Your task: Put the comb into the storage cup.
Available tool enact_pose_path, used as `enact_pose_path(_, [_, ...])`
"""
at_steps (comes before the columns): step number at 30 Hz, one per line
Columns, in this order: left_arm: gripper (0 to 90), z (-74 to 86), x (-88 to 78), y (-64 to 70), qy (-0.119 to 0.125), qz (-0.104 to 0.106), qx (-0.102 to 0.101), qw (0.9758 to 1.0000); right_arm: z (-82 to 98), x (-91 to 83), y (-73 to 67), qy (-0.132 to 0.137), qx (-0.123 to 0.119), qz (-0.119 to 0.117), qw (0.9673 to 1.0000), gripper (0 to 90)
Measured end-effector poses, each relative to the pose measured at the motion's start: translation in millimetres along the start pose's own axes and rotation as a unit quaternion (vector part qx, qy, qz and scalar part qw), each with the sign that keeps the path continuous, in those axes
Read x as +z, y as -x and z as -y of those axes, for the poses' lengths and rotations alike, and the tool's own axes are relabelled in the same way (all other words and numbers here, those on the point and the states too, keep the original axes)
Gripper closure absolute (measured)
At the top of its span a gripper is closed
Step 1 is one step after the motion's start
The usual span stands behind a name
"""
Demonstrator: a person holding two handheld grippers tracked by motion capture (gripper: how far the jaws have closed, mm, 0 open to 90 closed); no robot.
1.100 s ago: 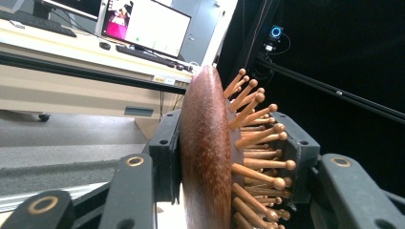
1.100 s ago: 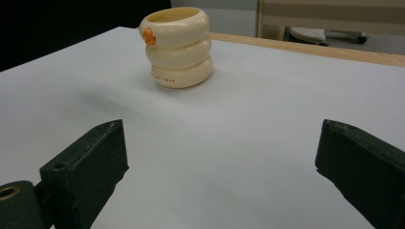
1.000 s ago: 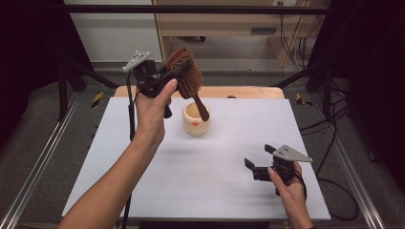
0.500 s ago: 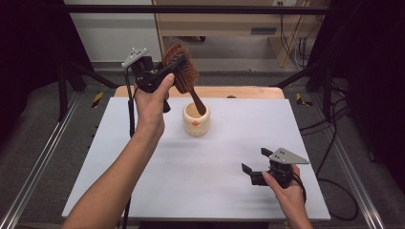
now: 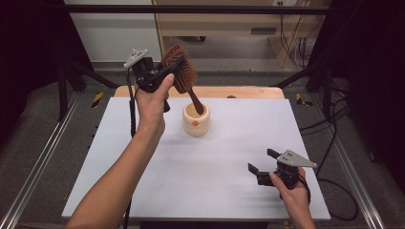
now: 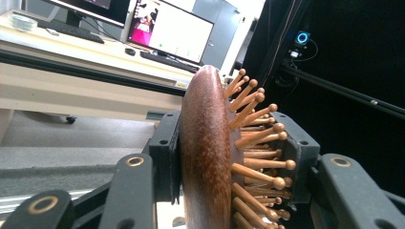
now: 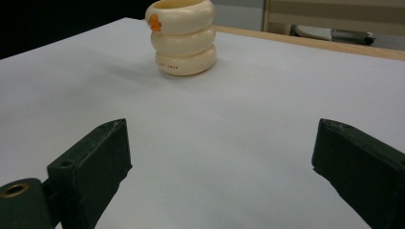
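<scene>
While the left tongs (image 5: 168,71) clamp the wooden hairbrush (image 5: 180,71) by its head, the handle slants down from them into the cream cup (image 5: 196,119) just below. Right tongs (image 5: 261,163) rest low on the white bench (image 5: 210,181), spread wide, holding nothing, cup well ahead.

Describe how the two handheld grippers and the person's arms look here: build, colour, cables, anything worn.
Both the left gripper and right gripper are black, with blocky black jaws and a grey three-cornered plate on top. A dark cable trails from each. Brass-coloured rings mark the jaw links. Forearms are bare, without sleeves or gloves.
</scene>
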State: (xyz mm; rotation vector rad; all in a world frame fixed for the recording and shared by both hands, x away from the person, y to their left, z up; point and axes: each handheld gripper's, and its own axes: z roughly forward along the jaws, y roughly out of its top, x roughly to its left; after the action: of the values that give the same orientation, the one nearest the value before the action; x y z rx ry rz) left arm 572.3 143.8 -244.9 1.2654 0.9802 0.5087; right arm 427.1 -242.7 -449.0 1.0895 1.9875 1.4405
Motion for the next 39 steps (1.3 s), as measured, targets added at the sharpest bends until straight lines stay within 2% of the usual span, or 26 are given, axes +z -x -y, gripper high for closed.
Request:
enact_pose_path(4, [50.8,-0.1,-0.8,-2.0,0.0,-0.007,0.002,1.0,-0.3,-3.8,3.5,0.009,0.01,0.008,0.9999,6.2])
enact_pose_path(11, [50.8,-1.2,-0.9,-5.3,0.008,-0.011,-0.009,0.9999,0.5,-2.4,1.7,0.008,0.009,0.006,0.9999,6.2])
enact_pose_path(18, [50.7,2.1,2.6,-6.3,0.012,-0.017,-0.007,0.9998,0.7,-2.2,0.9,0.008,0.008,0.006,0.9999,6.1])
enact_pose_path(25, [50.7,10.1,12.3,-7.0,0.012,-0.03,0.013,0.9994,0.8,-1.6,0.3,0.007,0.007,0.004,0.9999,6.1])
enact_pose_path(33, [50.7,24.8,26.1,-18.0,0.006,-0.04,0.017,0.999,0.4,-0.9,-0.4,0.006,0.002,0.002,1.0,5.8])
enact_pose_path(39, [50.6,33.0,33.4,-26.5,0.0,-0.046,0.011,0.9989,0.7,-0.5,-0.1,0.006,0.002,-0.001,1.0,5.5])
